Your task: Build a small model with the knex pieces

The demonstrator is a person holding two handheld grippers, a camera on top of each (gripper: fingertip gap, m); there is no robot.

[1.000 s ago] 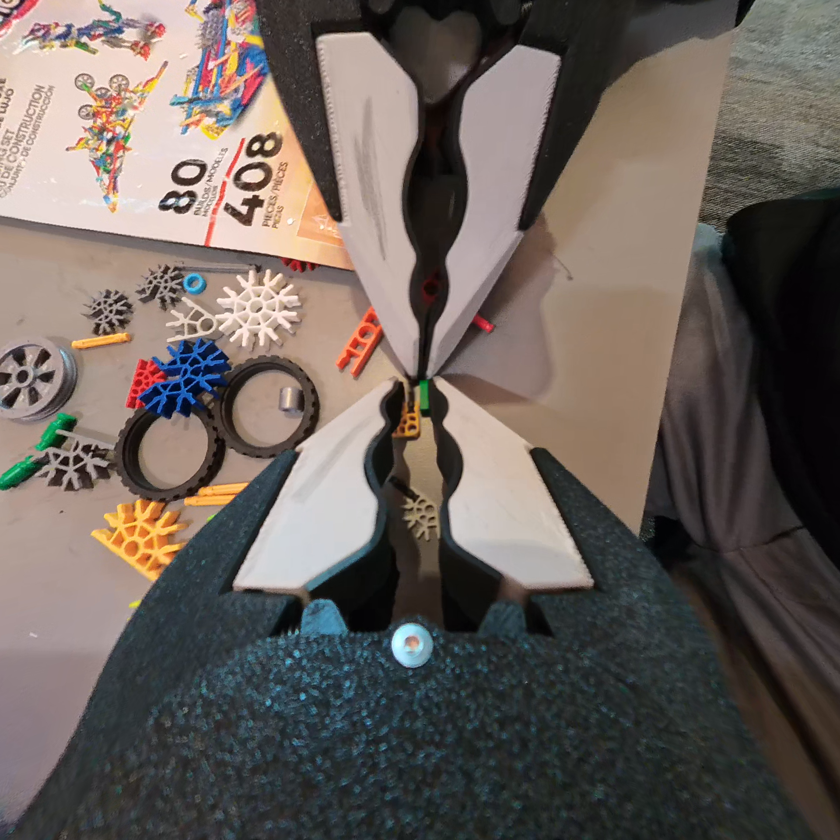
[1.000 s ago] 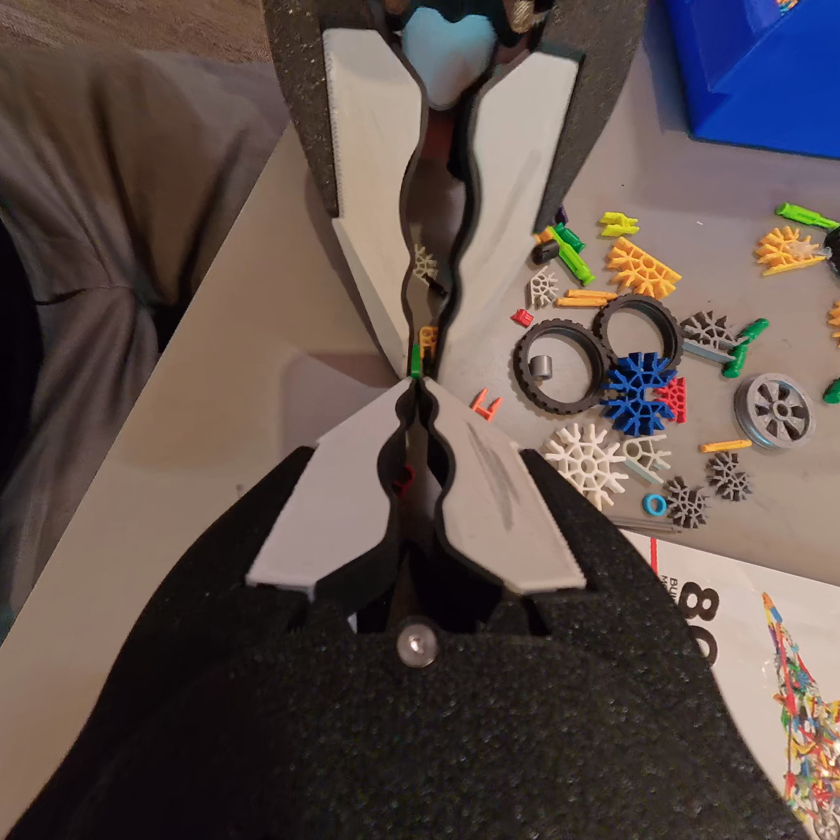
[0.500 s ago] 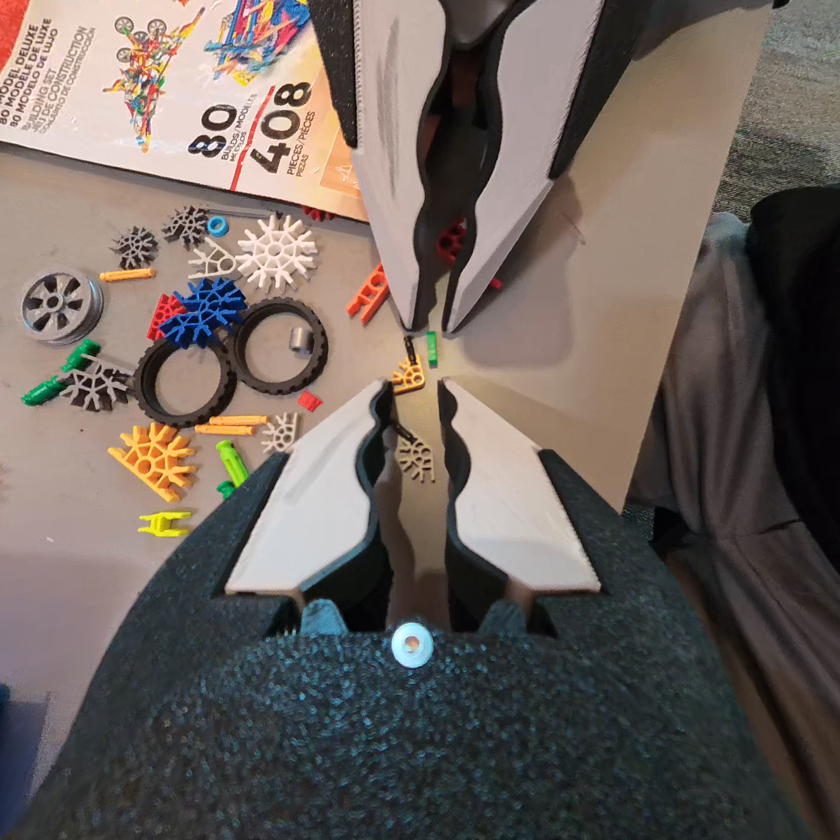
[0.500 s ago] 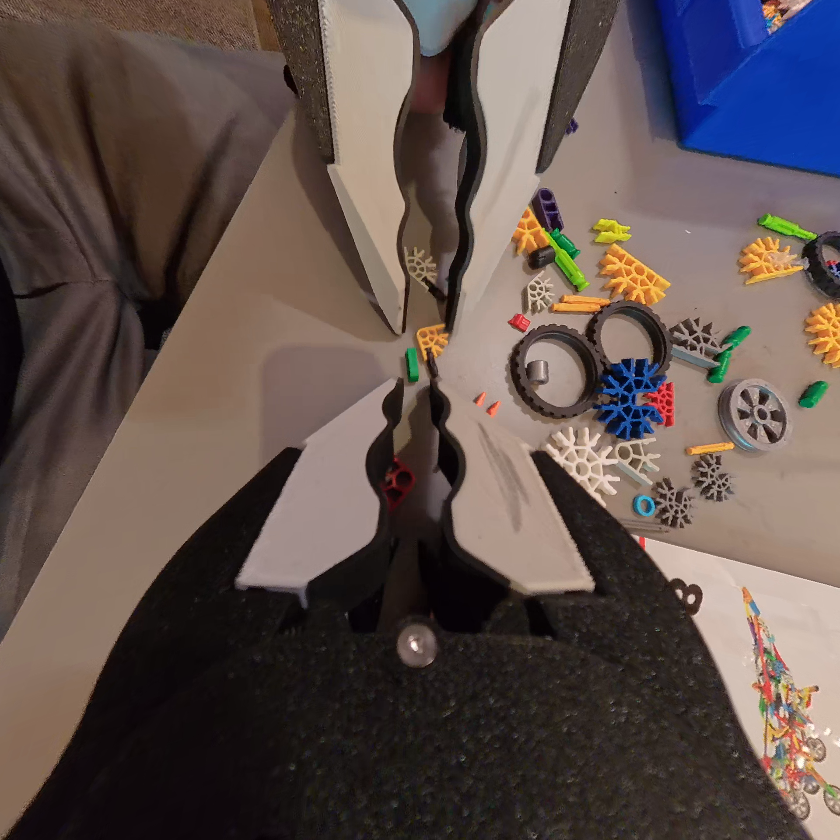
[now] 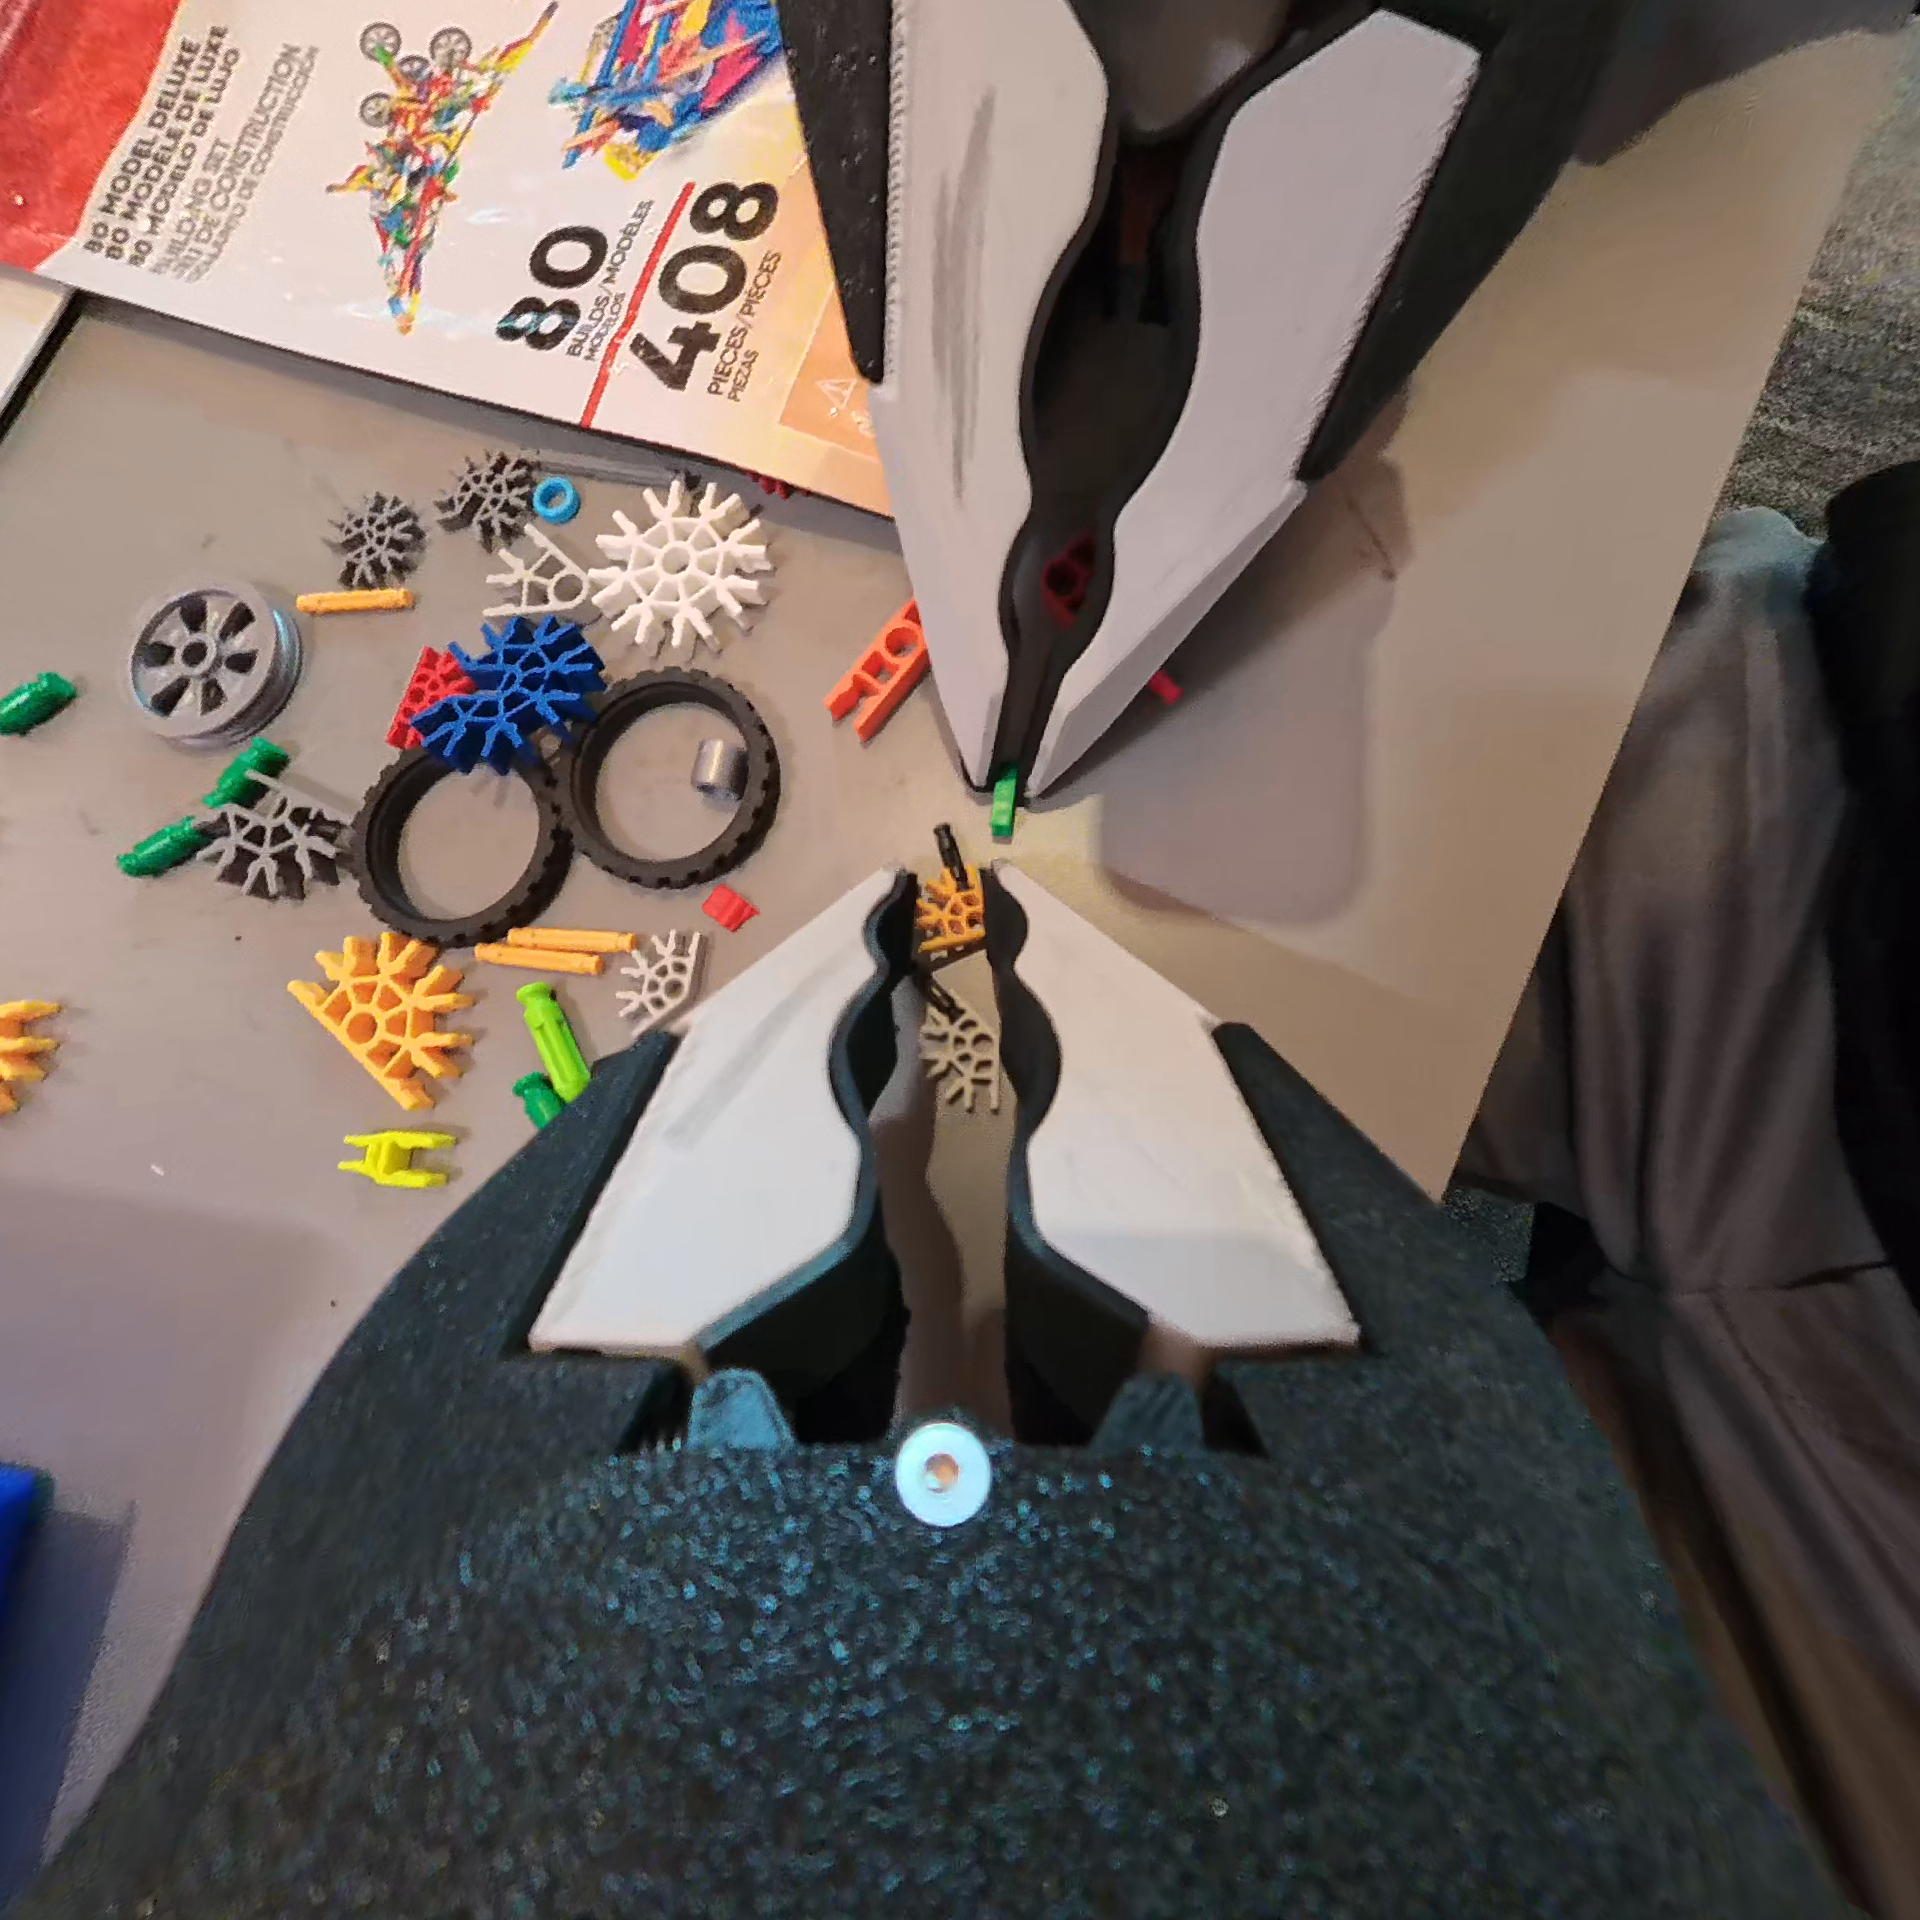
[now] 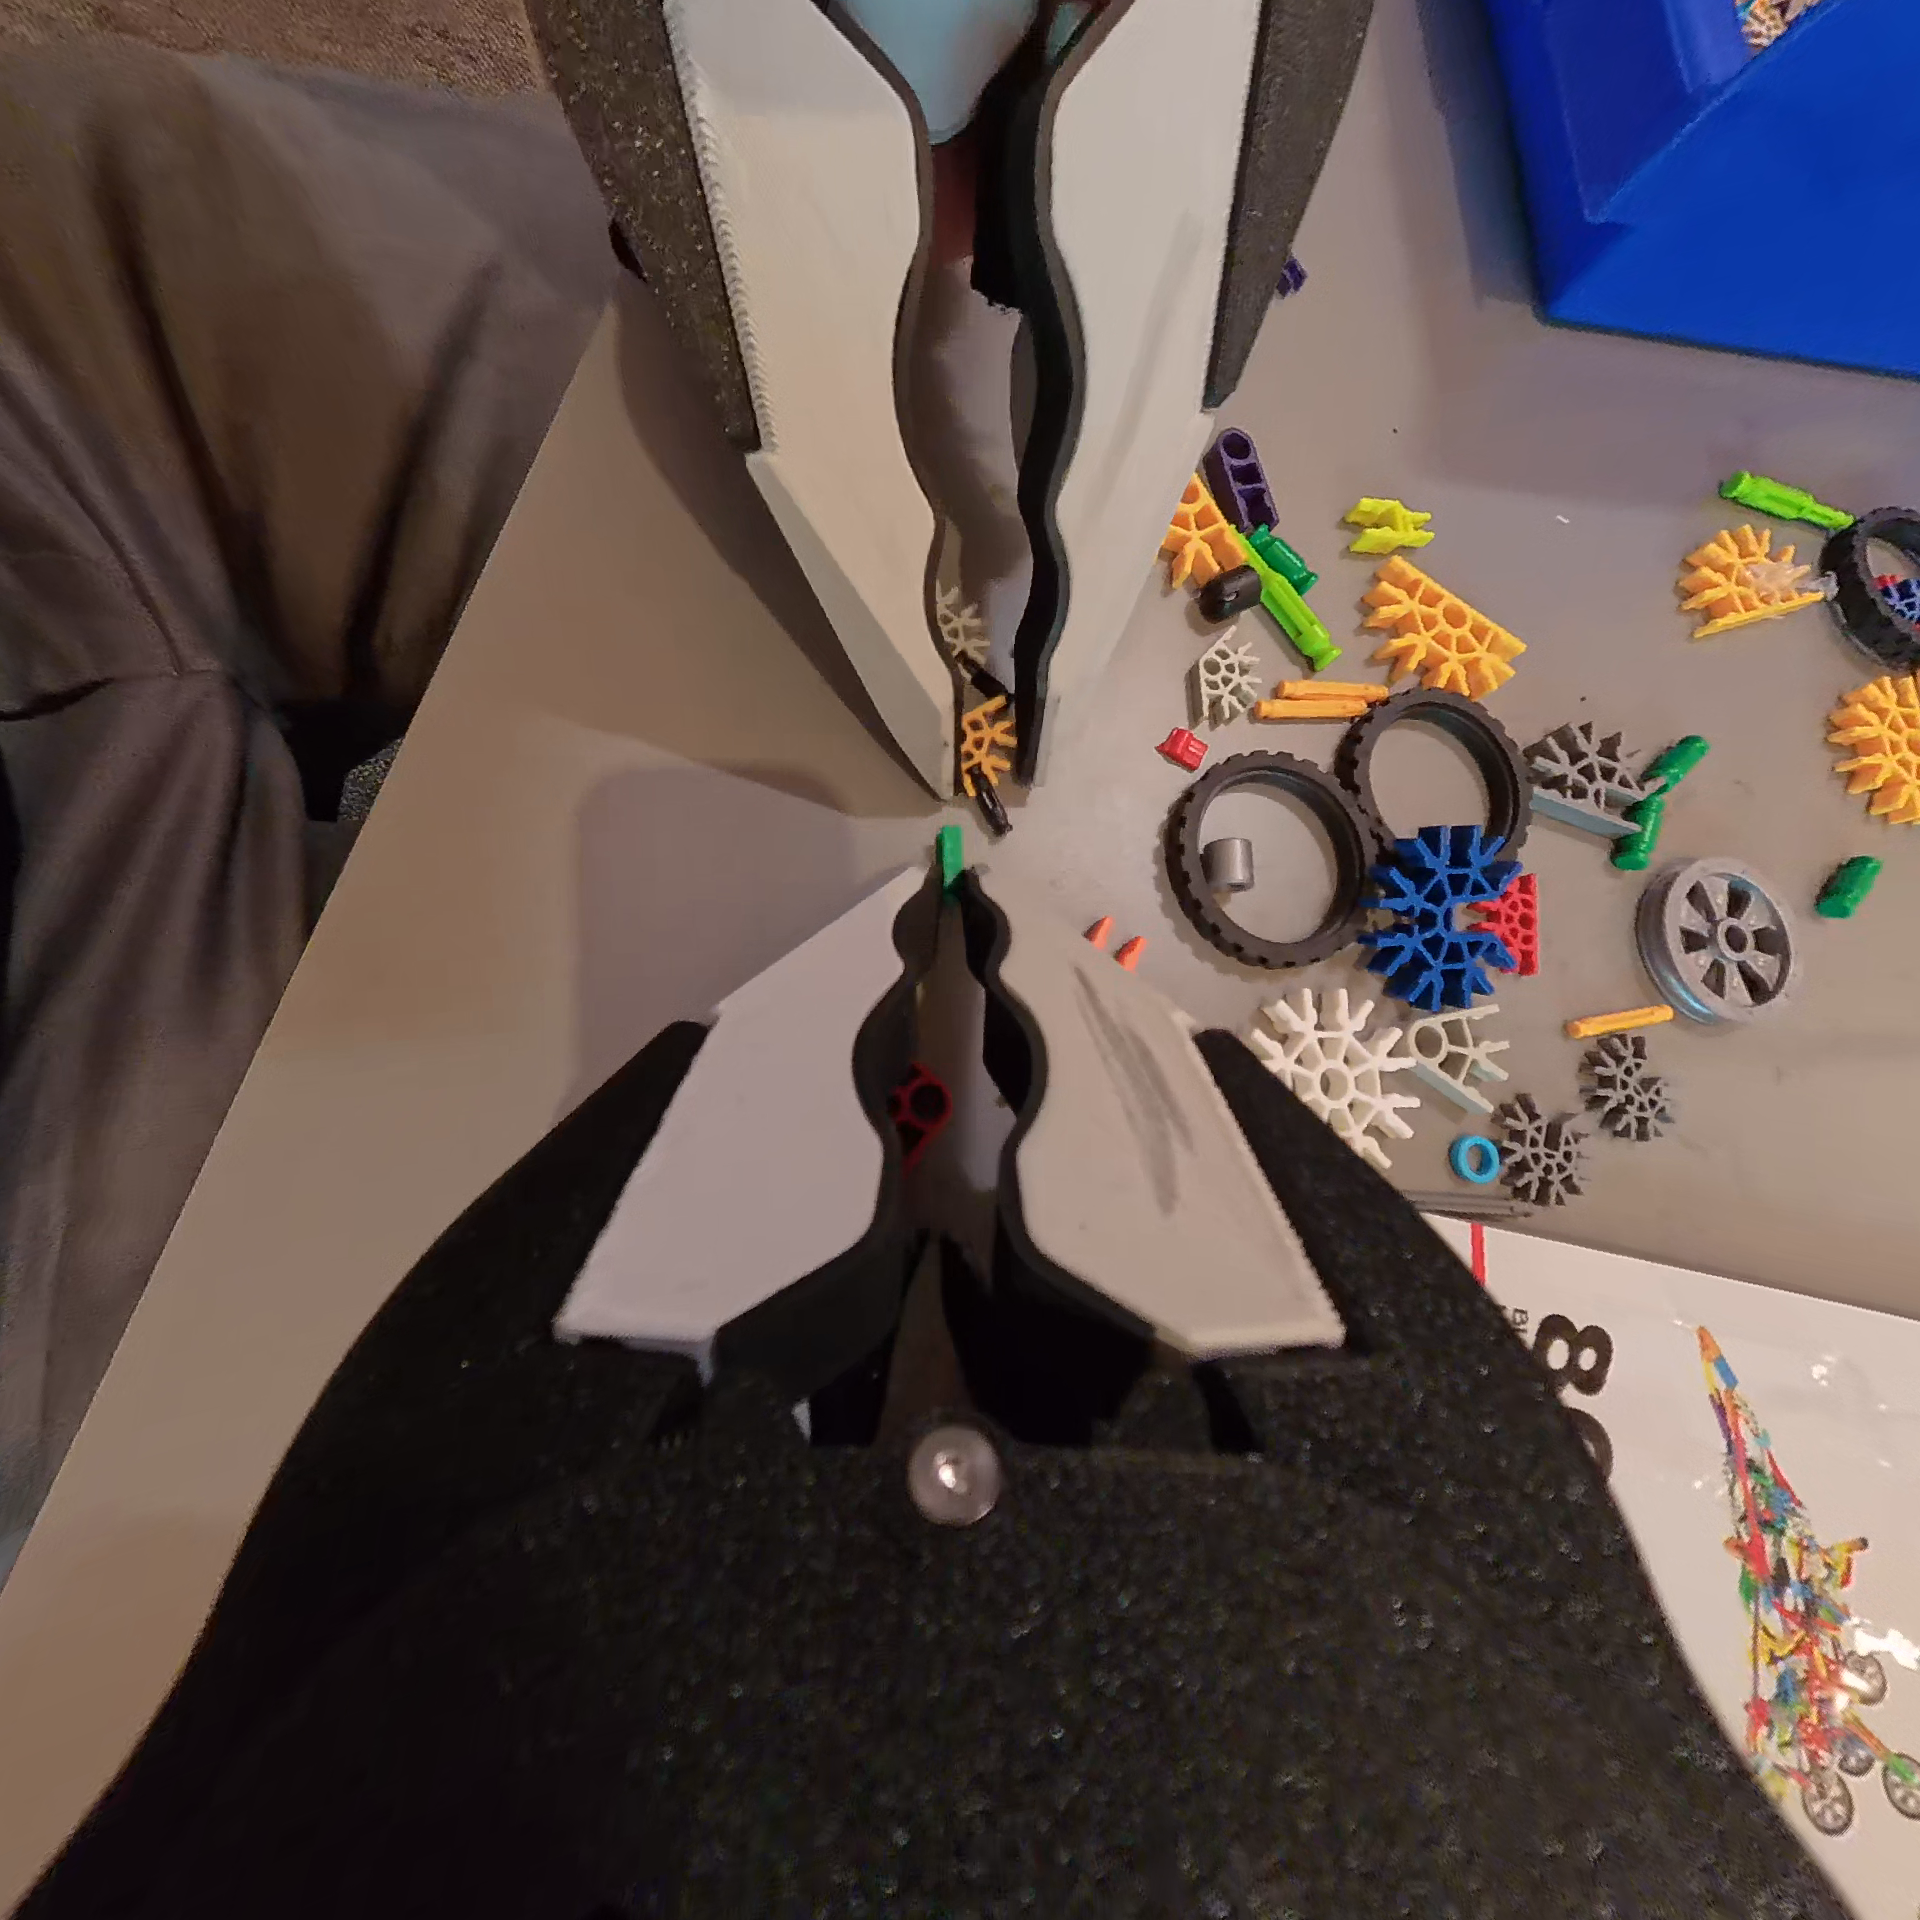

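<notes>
My left gripper [image 5: 945,878] is shut on a small yellow connector [image 5: 951,914] just above the table [image 5: 1299,1039]. A short black rod [image 5: 945,842] sticks out in front of the connector. A grey connector [image 5: 961,1049] sits behind it between the fingers. My right gripper [image 6: 948,883] is shut on a short green rod [image 6: 948,854], whose end pokes out past the tips. A red connector [image 6: 920,1107] shows farther back between its fingers. The two grippers face each other tip to tip with a small gap between the green rod and the black rod [image 6: 992,810].
Loose pieces lie beside the grippers: two black tyres [image 5: 675,681], a blue connector [image 5: 509,691], a white connector [image 5: 681,566], a grey wheel [image 5: 213,660], and yellow and green parts. A printed booklet [image 5: 468,208] lies beyond. A blue bin [image 6: 1714,156] stands at the back. A person's grey-clad leg [image 5: 1714,935] is past the table edge. My left and right fingertips are right by each other.
One second ago the tips met. Half a second ago both grippers had drawn apart and stood slightly open. Now the left has closed on the yellow connector and the right on the green rod.
</notes>
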